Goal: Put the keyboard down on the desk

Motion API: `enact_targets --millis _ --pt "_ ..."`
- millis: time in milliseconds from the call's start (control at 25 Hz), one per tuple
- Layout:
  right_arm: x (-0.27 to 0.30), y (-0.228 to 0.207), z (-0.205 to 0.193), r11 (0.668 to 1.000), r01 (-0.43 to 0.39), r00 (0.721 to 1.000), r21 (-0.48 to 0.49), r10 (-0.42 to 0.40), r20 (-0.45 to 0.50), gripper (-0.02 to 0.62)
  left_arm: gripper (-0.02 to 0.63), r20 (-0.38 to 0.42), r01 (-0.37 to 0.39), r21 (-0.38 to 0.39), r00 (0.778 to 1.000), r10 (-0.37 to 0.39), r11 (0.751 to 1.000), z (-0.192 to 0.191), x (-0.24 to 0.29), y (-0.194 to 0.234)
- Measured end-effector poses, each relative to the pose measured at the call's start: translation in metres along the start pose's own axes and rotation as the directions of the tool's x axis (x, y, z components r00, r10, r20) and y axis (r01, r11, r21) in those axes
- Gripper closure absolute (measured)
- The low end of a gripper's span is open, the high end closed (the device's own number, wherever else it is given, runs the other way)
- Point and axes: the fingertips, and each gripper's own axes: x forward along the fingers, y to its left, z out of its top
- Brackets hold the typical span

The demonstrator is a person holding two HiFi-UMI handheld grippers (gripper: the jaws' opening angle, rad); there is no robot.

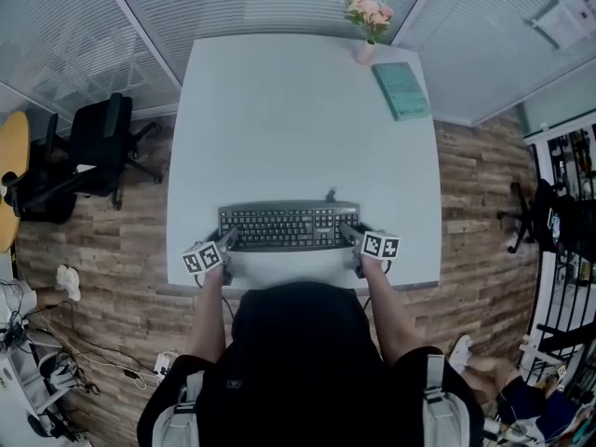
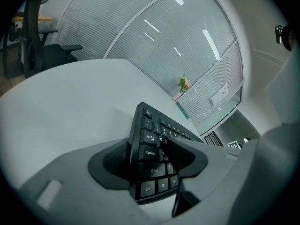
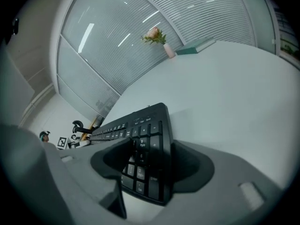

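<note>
A black keyboard (image 1: 289, 226) lies flat on the white desk (image 1: 298, 119), close to its front edge. My left gripper (image 1: 226, 240) is at the keyboard's left end and my right gripper (image 1: 352, 236) at its right end. In the left gripper view the keyboard's left end (image 2: 152, 146) sits between the spread jaws of the left gripper (image 2: 147, 159), one jaw over the keys and one under. In the right gripper view the number-pad end (image 3: 147, 149) sits the same way inside the right gripper (image 3: 152, 162). Both stand open, the pads not pressing.
A pink vase of flowers (image 1: 368, 26) and a green book (image 1: 402, 89) stand at the desk's far right. A black office chair (image 1: 102, 147) and a yellow table (image 1: 9, 175) are on the wooden floor to the left. The person's body hides the desk's front edge.
</note>
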Motion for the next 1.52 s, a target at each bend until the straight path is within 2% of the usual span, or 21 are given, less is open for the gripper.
enact_targets --millis 440,600,880,1280,1520 --pt "-0.001 -0.004 -0.004 0.988 0.115 0.993 -0.099 -0.117 -0.008 0.314 0.354 -0.013 -0.069 0.087 0.997 0.070 0.994 -0.002 -0.001 0.002" --pt "0.000 -0.002 0.000 0.967 0.161 0.986 -0.195 -0.164 0.001 0.305 0.353 -0.006 -0.085 0.117 0.996 0.086 0.989 0.000 0.000 0.005" --pt "-0.001 -0.002 0.001 0.961 0.157 0.987 -0.227 -0.157 0.016 0.304 0.350 -0.008 -0.140 0.227 0.989 0.145 0.964 -0.003 0.000 0.007" --pt "-0.014 -0.002 0.003 0.972 0.125 0.991 -0.200 -0.112 0.076 0.304 0.350 0.019 -0.167 0.251 0.986 0.168 0.953 0.001 -0.013 0.007" --pt "-0.029 -0.002 0.004 0.959 0.136 0.987 -0.248 -0.110 0.114 0.305 0.351 0.045 -0.167 0.307 0.986 0.161 0.937 0.003 -0.021 -0.004"
